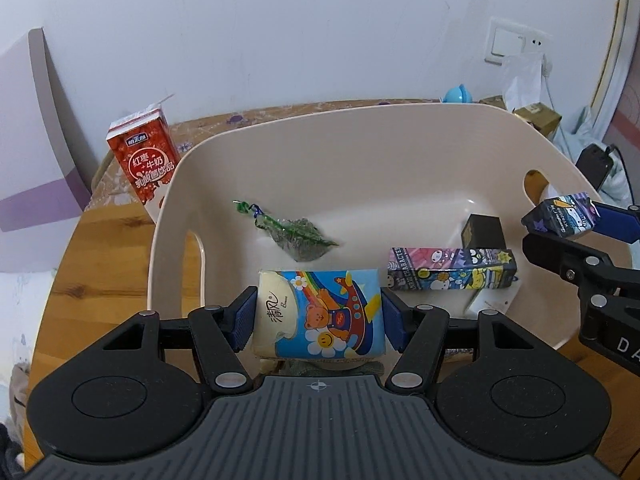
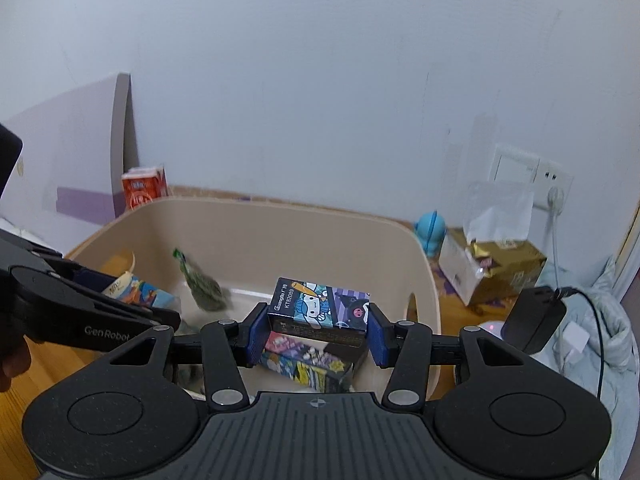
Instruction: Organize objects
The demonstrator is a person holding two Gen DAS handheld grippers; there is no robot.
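A beige plastic basket [image 1: 360, 128] [image 2: 280, 220] stands on the wooden table. My left gripper [image 1: 318, 316] is shut on a tissue pack with a bear cartoon [image 1: 320, 314] [image 2: 140, 294], held over the basket's near edge. My right gripper [image 2: 318, 326] [image 1: 568, 220] is shut on a small cartoon box [image 2: 318, 306] [image 1: 562, 218], held above the basket's right side. Inside the basket lie a green snack packet [image 1: 296, 236] [image 2: 204, 288], a long cartoon box [image 1: 452, 270] [image 2: 308, 364] and a small black box [image 1: 482, 232].
A red milk carton [image 1: 142, 160] [image 2: 144, 190] stands on the table left of the basket. Behind it on the right are a blue toy [image 2: 432, 230], gold boxes [image 2: 500, 268] and a wall socket [image 2: 532, 172]. A black charger [image 2: 534, 316] lies at right.
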